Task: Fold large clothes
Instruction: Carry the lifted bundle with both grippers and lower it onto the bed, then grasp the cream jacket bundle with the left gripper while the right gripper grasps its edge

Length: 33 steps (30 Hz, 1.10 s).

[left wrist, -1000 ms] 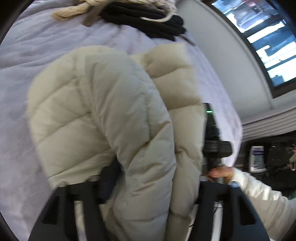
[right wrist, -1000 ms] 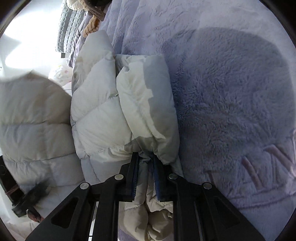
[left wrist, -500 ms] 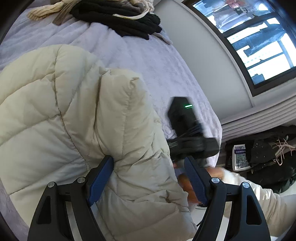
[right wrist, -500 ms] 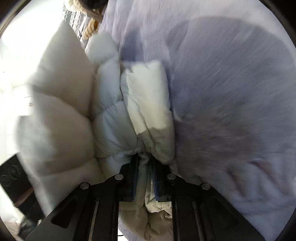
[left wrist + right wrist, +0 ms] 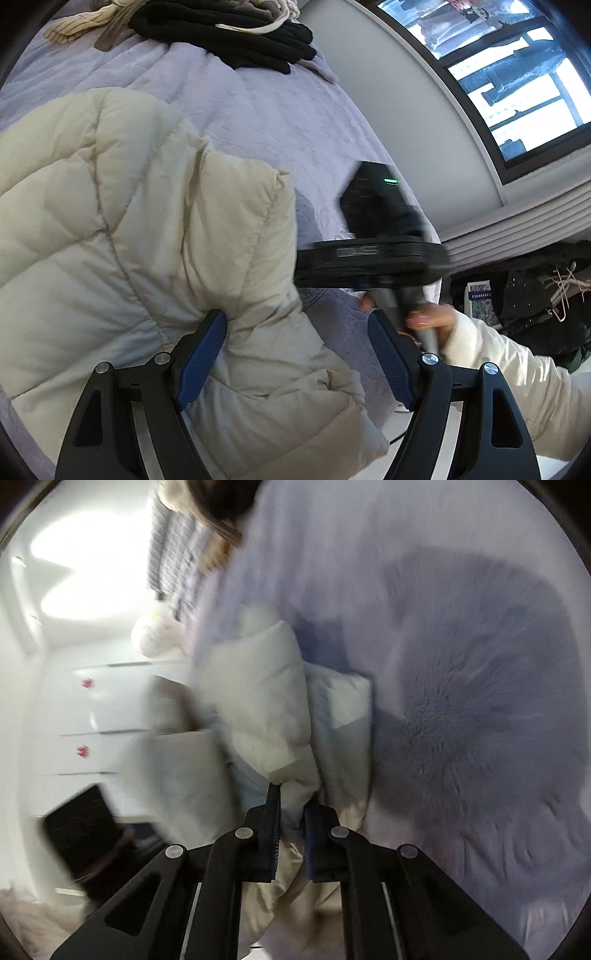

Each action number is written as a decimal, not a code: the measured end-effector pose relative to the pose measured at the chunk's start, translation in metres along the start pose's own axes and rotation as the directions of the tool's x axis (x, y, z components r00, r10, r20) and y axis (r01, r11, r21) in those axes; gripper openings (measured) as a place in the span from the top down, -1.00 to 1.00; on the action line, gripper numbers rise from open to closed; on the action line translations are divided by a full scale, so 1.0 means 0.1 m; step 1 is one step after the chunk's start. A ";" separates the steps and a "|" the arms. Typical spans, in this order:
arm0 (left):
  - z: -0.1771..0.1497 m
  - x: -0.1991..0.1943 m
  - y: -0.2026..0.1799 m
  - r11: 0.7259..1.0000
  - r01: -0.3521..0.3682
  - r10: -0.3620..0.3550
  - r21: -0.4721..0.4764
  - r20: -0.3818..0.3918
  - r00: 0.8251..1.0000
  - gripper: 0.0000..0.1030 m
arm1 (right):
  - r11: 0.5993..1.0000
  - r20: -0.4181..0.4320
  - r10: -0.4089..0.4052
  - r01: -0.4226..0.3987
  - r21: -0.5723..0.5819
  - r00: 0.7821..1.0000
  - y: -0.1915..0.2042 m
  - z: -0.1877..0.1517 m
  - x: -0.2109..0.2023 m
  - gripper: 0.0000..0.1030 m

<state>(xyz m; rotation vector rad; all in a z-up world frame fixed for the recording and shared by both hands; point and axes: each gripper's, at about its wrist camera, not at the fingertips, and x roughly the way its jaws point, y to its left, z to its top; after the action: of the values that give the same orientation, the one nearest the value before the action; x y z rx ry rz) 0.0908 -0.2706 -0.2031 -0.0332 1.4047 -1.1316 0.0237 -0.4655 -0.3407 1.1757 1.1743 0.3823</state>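
Observation:
A cream quilted puffer jacket (image 5: 122, 229) lies on a lilac fleece bedspread (image 5: 288, 122). My left gripper (image 5: 295, 343) is open, its blue pads wide apart on either side of a jacket fold, not pinching it. My right gripper (image 5: 291, 812) is shut on a fold of the same jacket (image 5: 266, 709), which bunches up ahead of it; this view is blurred. The right gripper also shows in the left wrist view (image 5: 373, 254), held in a hand beside the jacket's edge.
A pile of black and beige clothes (image 5: 225, 26) lies at the far end of the bed. A grey wall and a window (image 5: 517, 81) stand to the right. Dark clothes and hangers (image 5: 535, 295) sit beside the bed. White drawers (image 5: 88, 723) show left in the right wrist view.
My left gripper has opened and let go of the jacket, which now lies flatter on the bed. My right gripper, still shut on the jacket, has swung across, blurring its view.

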 end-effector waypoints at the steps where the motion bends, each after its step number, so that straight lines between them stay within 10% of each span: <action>1: 0.00 0.02 -0.01 1.000 -0.004 0.004 0.008 -0.002 1.000 -0.53 | 1.000 -0.010 -0.008 0.008 0.002 1.000 -0.02 0.02 0.06 0.77; 6: -0.01 0.13 -0.05 0.998 -0.030 0.031 0.053 -0.011 0.999 -0.53 | 0.993 -0.017 -0.104 0.103 -0.058 0.994 0.16 0.09 0.02 0.56; 9: -0.01 0.11 -0.06 0.997 -0.036 0.036 0.063 -0.003 0.999 -0.53 | 0.990 0.001 -0.115 0.114 -0.086 0.993 0.28 0.07 -0.25 -0.94; 10: -0.01 0.11 -0.06 0.997 -0.037 0.038 0.067 -0.003 0.999 -0.53 | 0.988 0.011 -0.119 0.119 -0.093 0.993 0.30 0.07 -0.35 -1.00; 25: -0.01 0.21 -0.22 0.988 -0.091 0.092 0.128 -0.005 0.996 -0.53 | 0.945 -0.158 -0.282 0.245 -0.218 0.946 0.65 0.22 -0.02 -1.00; 33: 0.02 -0.04 -0.21 0.992 -0.096 0.094 0.081 0.031 0.995 -0.53 | 0.979 -0.168 -0.197 0.186 -0.082 0.966 0.33 0.42 0.17 -1.00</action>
<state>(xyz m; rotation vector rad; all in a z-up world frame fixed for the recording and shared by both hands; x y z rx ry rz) 0.0808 -0.2797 -0.1867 0.0768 1.3208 -1.1051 0.0768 -0.4601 -0.3238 0.9761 1.4057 0.3790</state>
